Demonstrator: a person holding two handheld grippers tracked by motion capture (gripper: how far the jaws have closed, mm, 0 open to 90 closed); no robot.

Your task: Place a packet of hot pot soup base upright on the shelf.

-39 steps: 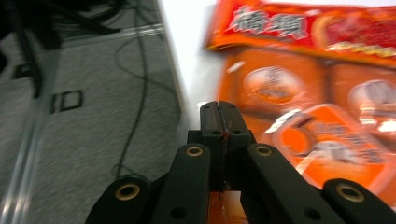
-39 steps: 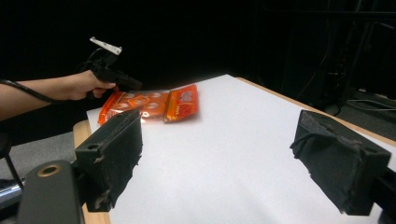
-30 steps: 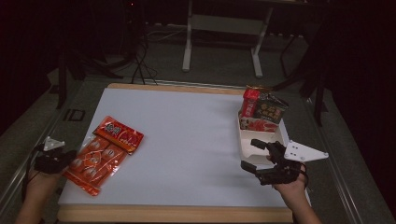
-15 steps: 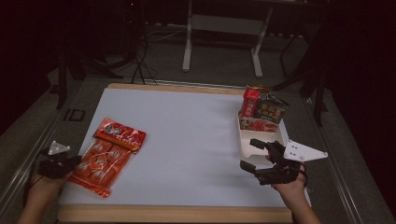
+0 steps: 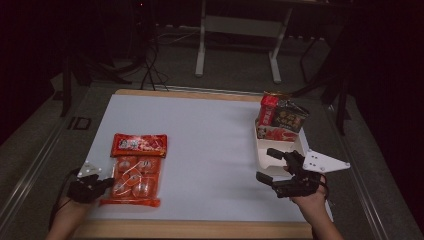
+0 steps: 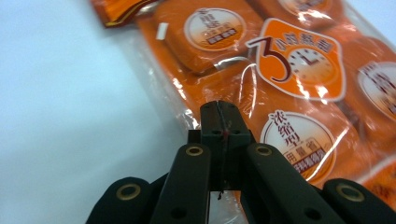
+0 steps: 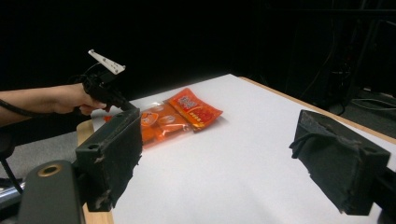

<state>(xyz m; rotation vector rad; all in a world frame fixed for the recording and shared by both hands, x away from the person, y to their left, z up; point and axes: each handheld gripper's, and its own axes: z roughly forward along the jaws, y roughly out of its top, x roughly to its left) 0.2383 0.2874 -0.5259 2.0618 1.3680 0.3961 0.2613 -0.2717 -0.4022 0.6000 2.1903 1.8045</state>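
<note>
Left claw (image 5: 102,183): jaws together, pinching the clear plastic edge of the orange snack packet (image 5: 136,169). In the left gripper view the two jaws meet flush with only film between them (image 6: 219,122); no sachet inside the packet is caught. Judgement: an edge grip suits a flat, limp bag lying on the worktop (image 5: 210,150), since there is nothing thick to close on, and it allows dragging rather than lifting.

Packet lies flat directly ahead of the left claw, its near long edge at the jaws, red header end farthest from them. It sits well apart from the right claw (image 5: 270,166).

Right claw: jaws wide apart, nothing between them. It hovers just beside the near end of the white tray (image 5: 262,150). Beyond it, at the tray's far end, stand a red carton (image 5: 268,111) and a dark packet (image 5: 289,118). Judgement: held open and ready here to receive or steady whatever comes to the tray.

Risk: thin film may slip or tear under a hard pull; contents could shift the bag's weight away from the pinch.
</note>
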